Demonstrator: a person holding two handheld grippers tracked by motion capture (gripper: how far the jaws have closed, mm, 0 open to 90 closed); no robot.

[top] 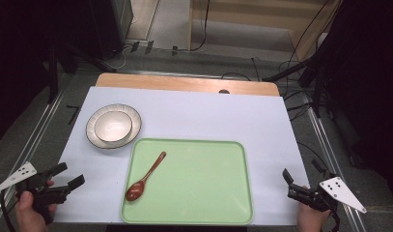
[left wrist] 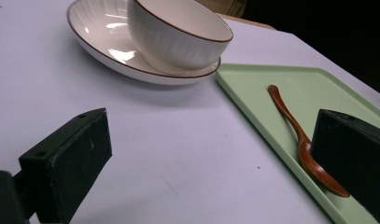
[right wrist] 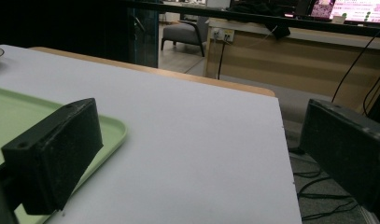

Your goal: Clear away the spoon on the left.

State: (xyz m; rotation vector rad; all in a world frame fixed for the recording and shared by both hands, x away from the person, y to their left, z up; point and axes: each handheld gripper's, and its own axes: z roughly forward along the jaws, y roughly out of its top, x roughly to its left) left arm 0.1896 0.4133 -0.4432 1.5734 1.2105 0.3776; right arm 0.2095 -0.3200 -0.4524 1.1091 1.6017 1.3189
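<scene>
**Spoon at rest on tray; both grippers empty and spread**

A brown wooden spoon [top: 146, 177] lies flat in the left part of a pale green tray [top: 208, 212]. Its long axis runs diagonally: the bowl end points toward the tray's near left corner, the handle end toward the far right, away from the person. In the left gripper view the spoon [left wrist: 303, 140] lies just inside the tray [left wrist: 253, 100] rim, its bowl partly hidden behind that gripper's own jaw.

Just beyond the tray's far left corner stands a white plate [top: 95, 137] with a dark rim. A white bowl [top: 113, 127] sits upright on the plate, offset from its centre. Tray and plate rest on a white sheet [top: 208, 116] covering the table [top: 184, 83], whose wooden edge shows at the far side.

The left gripper [top: 72, 175] is held at the near left corner of the sheet, well apart from the spoon, jaws spread wide with nothing between them. The right gripper [top: 287, 184] is held just beside the tray's near right edge, jaws likewise parted and empty.
</scene>
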